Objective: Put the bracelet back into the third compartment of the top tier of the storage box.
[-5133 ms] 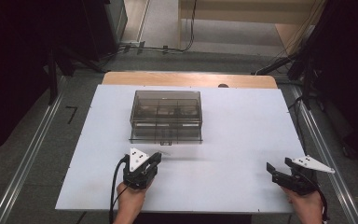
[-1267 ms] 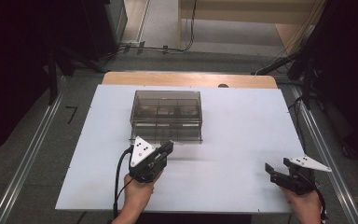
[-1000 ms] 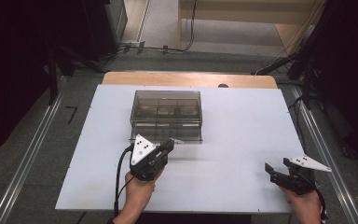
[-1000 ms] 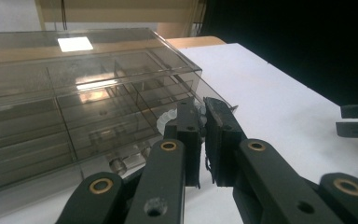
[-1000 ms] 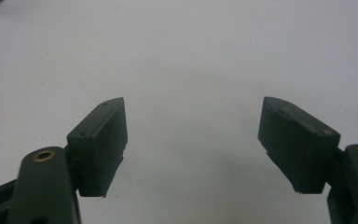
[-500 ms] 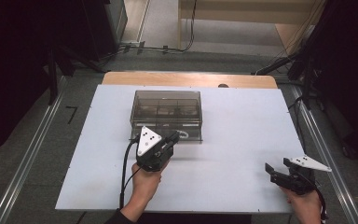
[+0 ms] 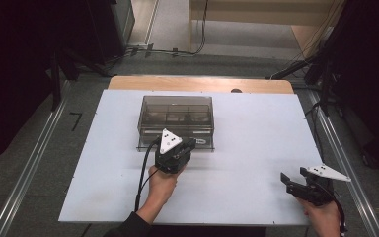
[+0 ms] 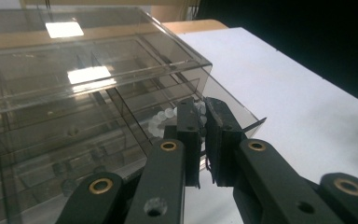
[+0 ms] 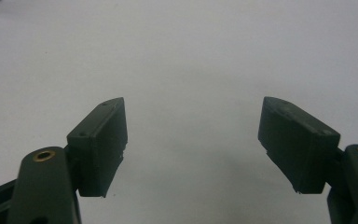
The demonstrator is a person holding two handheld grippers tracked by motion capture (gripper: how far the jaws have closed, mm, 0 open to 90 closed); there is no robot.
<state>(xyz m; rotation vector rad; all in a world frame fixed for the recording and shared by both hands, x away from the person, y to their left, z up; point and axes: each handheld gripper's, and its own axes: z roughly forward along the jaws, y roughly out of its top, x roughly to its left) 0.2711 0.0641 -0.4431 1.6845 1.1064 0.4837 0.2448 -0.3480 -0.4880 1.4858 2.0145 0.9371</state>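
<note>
White tabletop [image 7: 256, 148] is seen across the middle of the high view, with dark floor and cables around it. Just above the frame's centre, a clear smoked box [image 7: 176, 118] with inner compartments is set on it, lid closed. The left hand-held gripper [image 7: 187, 144] is held at the box's lower edge, right of the front's middle; in the left gripper view its jaws are seen drawn almost together at the box's [image 8: 74, 93] near corner, with small pale beads [image 8: 161, 122] visible through the wall just beside them. Whether anything is pinched cannot be told. At lower right, the right hand-held gripper [image 7: 291, 180] is held well apart from the box, its jaws spread wide over bare tabletop [image 9: 191, 56].
</note>
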